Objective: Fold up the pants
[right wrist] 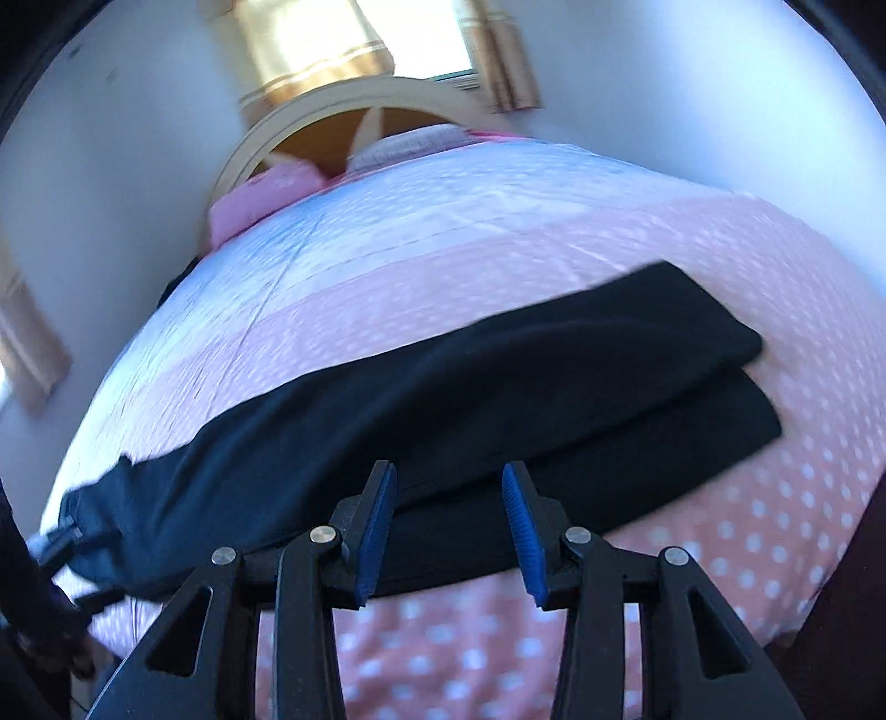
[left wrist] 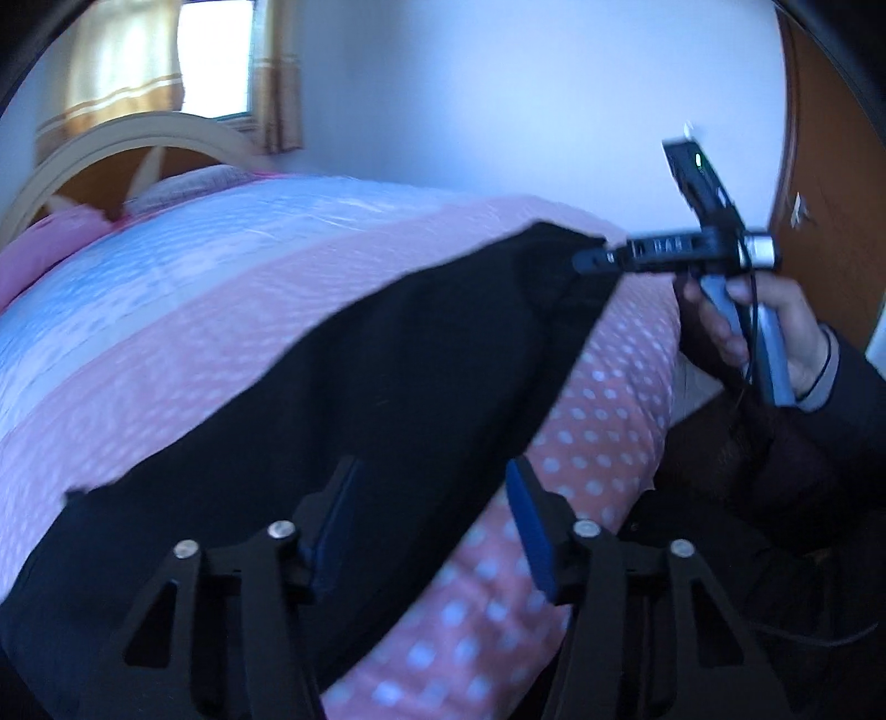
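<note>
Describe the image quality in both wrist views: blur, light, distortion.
Left wrist view: motion blur smears the black pants and the right gripper; the window is blown out. Right wrist view: fisheye bulges the bed into a dome; the curtains are smeared and backlit, while the right gripper's blue pads are sharp.

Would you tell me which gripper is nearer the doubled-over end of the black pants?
Right. The right gripper is open above the near edge of the pants, towards their doubled end. The left gripper is at the opposite, single-layer end.
</note>
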The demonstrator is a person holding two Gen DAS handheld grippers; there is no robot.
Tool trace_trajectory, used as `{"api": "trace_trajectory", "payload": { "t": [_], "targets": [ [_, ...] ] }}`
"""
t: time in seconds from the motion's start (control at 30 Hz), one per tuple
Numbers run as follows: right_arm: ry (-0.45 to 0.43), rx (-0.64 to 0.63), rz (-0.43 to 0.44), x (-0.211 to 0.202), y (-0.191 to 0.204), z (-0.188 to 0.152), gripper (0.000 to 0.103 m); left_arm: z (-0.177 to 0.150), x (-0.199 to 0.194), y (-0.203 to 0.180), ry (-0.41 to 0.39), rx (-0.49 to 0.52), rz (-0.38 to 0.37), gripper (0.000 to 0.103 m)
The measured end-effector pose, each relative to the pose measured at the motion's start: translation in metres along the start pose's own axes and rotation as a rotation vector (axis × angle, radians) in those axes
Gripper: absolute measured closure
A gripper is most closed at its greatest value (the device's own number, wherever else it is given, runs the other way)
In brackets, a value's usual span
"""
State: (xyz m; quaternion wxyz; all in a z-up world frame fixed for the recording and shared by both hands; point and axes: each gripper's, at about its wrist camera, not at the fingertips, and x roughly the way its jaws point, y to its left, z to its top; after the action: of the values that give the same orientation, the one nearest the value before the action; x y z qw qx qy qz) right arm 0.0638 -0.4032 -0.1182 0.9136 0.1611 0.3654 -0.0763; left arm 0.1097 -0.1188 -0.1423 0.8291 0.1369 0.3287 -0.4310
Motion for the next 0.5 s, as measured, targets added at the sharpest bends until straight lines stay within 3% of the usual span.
{"api": "trace_trajectory", "payload": {
  "t": [0.17,0.33,0.5],
  "targets": [
    [-0.018,0.045,0.003,-0.002,-0.023,-0.001,0.061,0.011,0.029,-0.018,0.066,0.047,-0.022,0.057],
    [-0.055,0.124,-0.008,-0.006,-0.048,0.001,0.061,0.015,0.047,-0.028,0.110,0.097,0.029,0.063],
    [-0.081,0.244,-0.023,-0.009,-0.079,0.006,0.061,0.016,0.041,-0.018,0.122,0.051,0.016,0.082]
  ]
}}
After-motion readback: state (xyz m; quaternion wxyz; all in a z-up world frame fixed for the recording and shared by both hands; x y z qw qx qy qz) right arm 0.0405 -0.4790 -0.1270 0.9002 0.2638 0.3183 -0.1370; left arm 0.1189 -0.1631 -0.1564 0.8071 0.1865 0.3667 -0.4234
